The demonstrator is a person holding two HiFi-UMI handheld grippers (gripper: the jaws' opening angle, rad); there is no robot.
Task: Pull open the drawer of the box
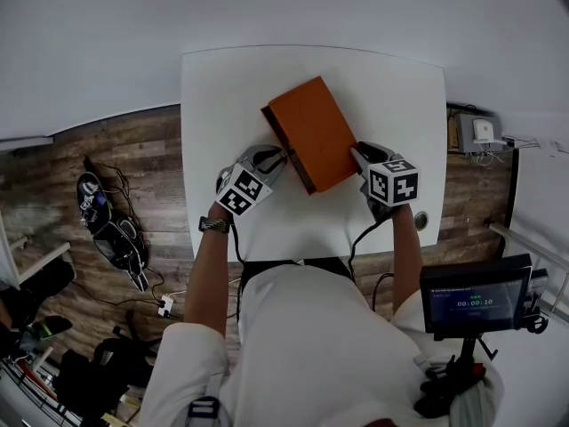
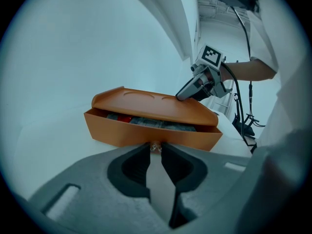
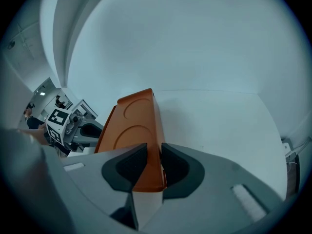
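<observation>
While screen (image 1: 474,302) reads 00:00:10, drawer (image 2: 146,133) gapes.

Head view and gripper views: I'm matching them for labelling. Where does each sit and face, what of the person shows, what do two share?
Head view: on the head, steeply down at table and orange box; torso, forearms show.
Left gripper view: along the left gripper's jaws, shut on the drawer knob.
Right gripper view: along the right gripper's jaws, clamping the box.
Shared: each gripper view shows the other gripper.

your box (image 1: 313,132) shows orange, the table (image 1: 213,87) white; black-and-white square markers (image 1: 244,189) pattern your grey left gripper (image 1: 277,157) and right gripper (image 1: 359,154).
</observation>
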